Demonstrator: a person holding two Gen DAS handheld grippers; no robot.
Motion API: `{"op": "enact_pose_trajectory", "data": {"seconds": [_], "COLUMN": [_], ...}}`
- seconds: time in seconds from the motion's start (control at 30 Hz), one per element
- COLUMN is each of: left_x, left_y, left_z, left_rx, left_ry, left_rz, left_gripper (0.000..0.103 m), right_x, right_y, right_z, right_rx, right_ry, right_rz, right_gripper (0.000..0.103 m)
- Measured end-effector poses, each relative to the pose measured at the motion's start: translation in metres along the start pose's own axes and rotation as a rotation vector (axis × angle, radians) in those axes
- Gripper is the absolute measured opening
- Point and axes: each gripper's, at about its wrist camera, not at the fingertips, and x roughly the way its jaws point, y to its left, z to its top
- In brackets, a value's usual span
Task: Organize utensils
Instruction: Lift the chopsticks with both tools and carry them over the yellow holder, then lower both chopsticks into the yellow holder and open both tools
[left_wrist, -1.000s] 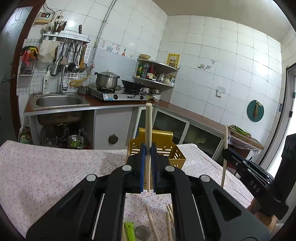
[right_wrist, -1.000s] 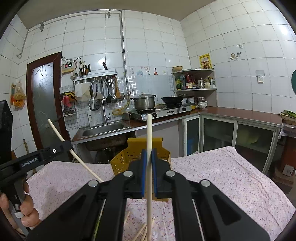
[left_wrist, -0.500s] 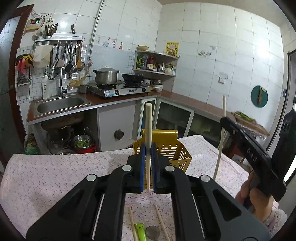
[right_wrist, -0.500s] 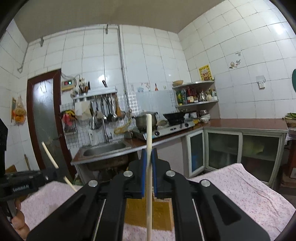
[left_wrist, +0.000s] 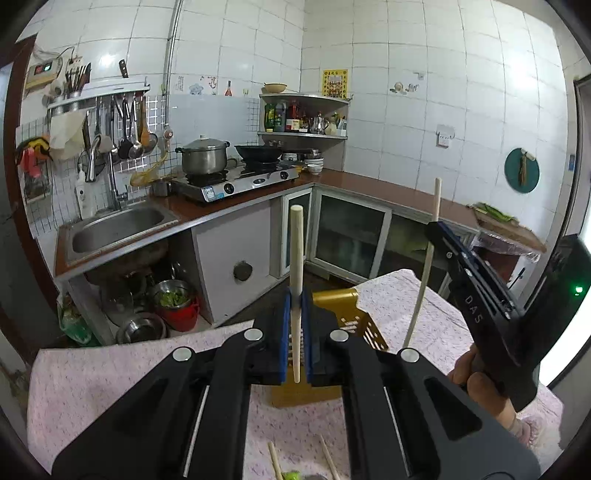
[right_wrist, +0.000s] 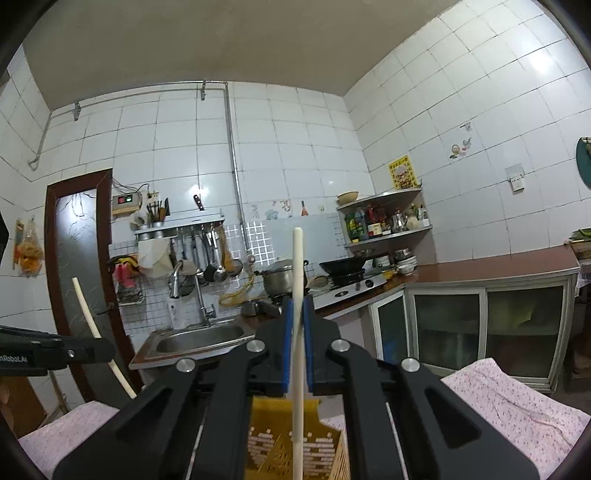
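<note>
My left gripper (left_wrist: 295, 317) is shut on a pale wooden chopstick (left_wrist: 296, 258) held upright above a yellow perforated basket (left_wrist: 364, 330) on the pink floral tablecloth. My right gripper (right_wrist: 296, 321) is shut on a second wooden chopstick (right_wrist: 298, 280), also upright, over the same yellow basket (right_wrist: 291, 448). The right gripper with its chopstick shows in the left wrist view (left_wrist: 476, 295), to the right of the basket. The left gripper with its chopstick shows at the left edge of the right wrist view (right_wrist: 55, 350).
Loose chopsticks (left_wrist: 275, 459) and a green-handled utensil (left_wrist: 293, 474) lie on the tablecloth (left_wrist: 92, 391) near me. Behind the table are a sink counter (left_wrist: 118, 229), a gas stove with a pot (left_wrist: 203, 158) and glass-door cabinets (left_wrist: 351, 236).
Both grippers have risen and tilted upward with their chopsticks. The basket has dropped lower in both views, and the right gripper has moved closer to the basket.
</note>
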Motion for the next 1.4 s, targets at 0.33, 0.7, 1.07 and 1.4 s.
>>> {"op": "enact_pose_trajectory", "data": {"seconds": [0.33, 0.7, 1.07, 1.4], "left_x": [0.014, -0.005, 0.057, 0.101], "left_y": [0.002, 0.001, 0.002, 0.019], "left_z": [0.023, 0.037, -0.003, -0.063], "left_rx": [0.008, 0.008, 0.024, -0.04], "left_ry": [-0.04, -0.103, -0.068, 0.003], "left_rz": [-0.019, -0.027, -0.007, 0.001], "left_gripper": [0.004, 0.004, 0.004, 0.004], "right_x": [0.02, 0.018, 0.043, 0.046], "right_y": [0.006, 0.002, 0.0, -0.008], "right_z": [0.003, 0.013, -0.031, -0.086], "right_rx": [-0.028, 0.031, -0.015, -0.061], "right_ry": [-0.027, -0.07, -0.048, 0.045], "right_rz": [-0.019, -0.002, -0.014, -0.022], "right_gripper": [0.006, 0.006, 0.006, 0.006]}}
